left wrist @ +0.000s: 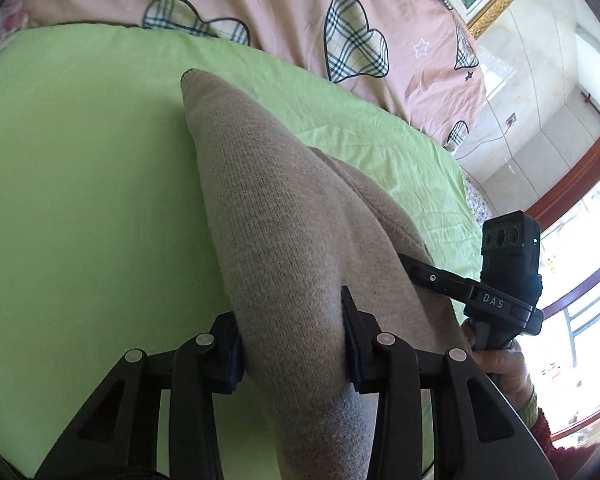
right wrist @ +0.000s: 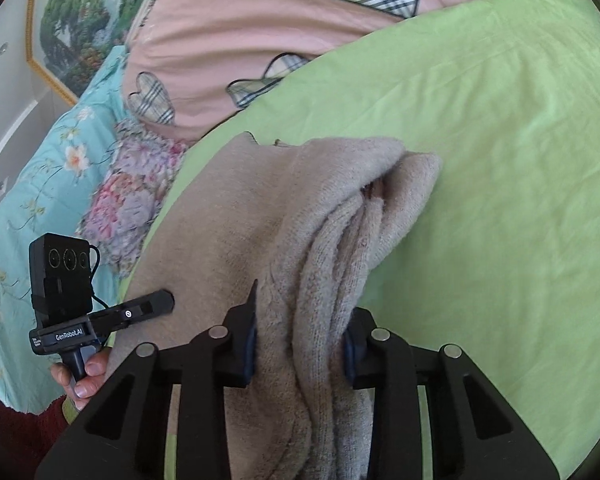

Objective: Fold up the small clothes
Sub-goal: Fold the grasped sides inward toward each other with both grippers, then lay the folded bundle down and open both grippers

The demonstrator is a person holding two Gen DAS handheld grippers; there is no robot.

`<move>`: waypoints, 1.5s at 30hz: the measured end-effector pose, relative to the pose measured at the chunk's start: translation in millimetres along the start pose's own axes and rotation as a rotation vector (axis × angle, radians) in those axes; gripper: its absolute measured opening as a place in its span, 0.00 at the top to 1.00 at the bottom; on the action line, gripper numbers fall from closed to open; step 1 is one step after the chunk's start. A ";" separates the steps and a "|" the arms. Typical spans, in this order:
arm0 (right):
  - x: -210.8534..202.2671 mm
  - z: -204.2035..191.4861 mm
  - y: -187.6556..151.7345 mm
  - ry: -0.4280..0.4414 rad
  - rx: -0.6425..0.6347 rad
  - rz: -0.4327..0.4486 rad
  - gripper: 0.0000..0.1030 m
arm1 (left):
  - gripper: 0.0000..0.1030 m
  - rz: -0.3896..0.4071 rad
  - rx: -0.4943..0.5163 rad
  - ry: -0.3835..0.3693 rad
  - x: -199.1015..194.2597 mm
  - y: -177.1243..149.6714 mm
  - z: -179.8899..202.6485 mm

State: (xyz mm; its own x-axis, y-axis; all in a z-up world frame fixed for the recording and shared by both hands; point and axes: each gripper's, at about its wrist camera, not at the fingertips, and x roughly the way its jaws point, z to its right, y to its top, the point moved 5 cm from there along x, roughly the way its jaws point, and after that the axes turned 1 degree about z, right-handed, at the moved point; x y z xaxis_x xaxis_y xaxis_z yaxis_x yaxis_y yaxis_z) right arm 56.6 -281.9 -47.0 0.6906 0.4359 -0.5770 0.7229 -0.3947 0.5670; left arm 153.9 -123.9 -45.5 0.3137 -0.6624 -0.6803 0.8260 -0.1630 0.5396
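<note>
Beige knit garment bunched, pinched by both left gripper and right gripper fingers; green sheet spreads bare around.

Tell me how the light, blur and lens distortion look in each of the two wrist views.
Left wrist view: window blown out white, garment evenly lit and sharp, fisheye bends the green sheet, dark corners. Right wrist view: soft daylight, no glare, green sheet slightly soft, garment texture crisp, picture frame bowed.
</note>
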 end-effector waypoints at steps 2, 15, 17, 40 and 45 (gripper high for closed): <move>6.6 -16.9 -14.2 0.026 -0.016 -0.005 0.67 | 0.62 0.002 0.004 0.020 -23.5 -17.6 -7.7; 35.7 -37.8 -68.0 0.042 -0.004 -0.074 0.66 | 0.50 -0.006 -0.043 0.074 -52.3 -98.9 -46.8; 36.5 -36.6 -68.0 0.028 -0.001 -0.077 0.60 | 0.43 -0.022 -0.060 0.067 -51.9 -98.9 -51.5; 34.4 -60.6 13.1 0.009 -0.057 0.037 0.88 | 0.20 -0.043 -0.201 0.071 -37.4 -39.6 -83.2; 35.7 -41.1 3.7 -0.029 -0.043 0.003 0.88 | 0.19 -0.059 -0.252 0.078 -11.4 -4.3 -108.0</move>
State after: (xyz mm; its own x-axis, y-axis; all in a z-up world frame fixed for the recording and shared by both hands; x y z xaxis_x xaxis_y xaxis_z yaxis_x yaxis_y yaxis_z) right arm 83.1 -234.6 -41.4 0.6936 0.4106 -0.5919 0.7197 -0.3605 0.5933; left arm 197.3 -36.7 -93.6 0.2883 -0.5972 -0.7485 0.9314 -0.0065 0.3640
